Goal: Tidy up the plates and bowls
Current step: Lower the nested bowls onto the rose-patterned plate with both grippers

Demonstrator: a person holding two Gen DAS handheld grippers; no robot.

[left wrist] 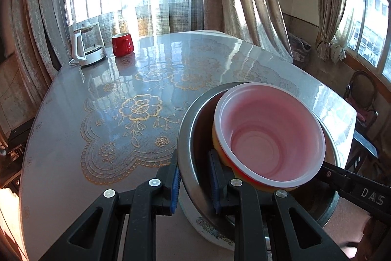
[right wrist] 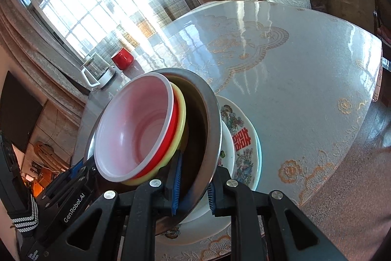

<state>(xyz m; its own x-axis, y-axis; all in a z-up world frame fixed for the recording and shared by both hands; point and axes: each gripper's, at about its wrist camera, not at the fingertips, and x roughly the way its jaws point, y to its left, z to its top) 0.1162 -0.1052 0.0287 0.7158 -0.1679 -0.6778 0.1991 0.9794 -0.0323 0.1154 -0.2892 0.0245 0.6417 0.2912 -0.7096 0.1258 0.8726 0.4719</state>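
A steel bowl (left wrist: pixel 193 138) holds a yellow bowl (right wrist: pixel 182 111) with a red bowl with a white inside (left wrist: pixel 268 136) nested in it. The steel bowl sits in a white patterned plate (right wrist: pixel 240 138) on the table. My left gripper (left wrist: pixel 195 185) is shut on the steel bowl's near rim, one pad outside, one inside. My right gripper (right wrist: pixel 193 185) is shut on the steel bowl's (right wrist: pixel 210 114) rim on the other side. The red bowl also shows in the right wrist view (right wrist: pixel 136 126). The right gripper's finger shows in the left wrist view (left wrist: pixel 354 185).
A glass kettle on a white base (left wrist: pixel 88 45) and a red mug (left wrist: pixel 122 44) stand at the table's far left corner. The table has a glossy lace-patterned cover (left wrist: pixel 136 109). Curtains and windows are behind. A chair (left wrist: pixel 361 99) stands at the right.
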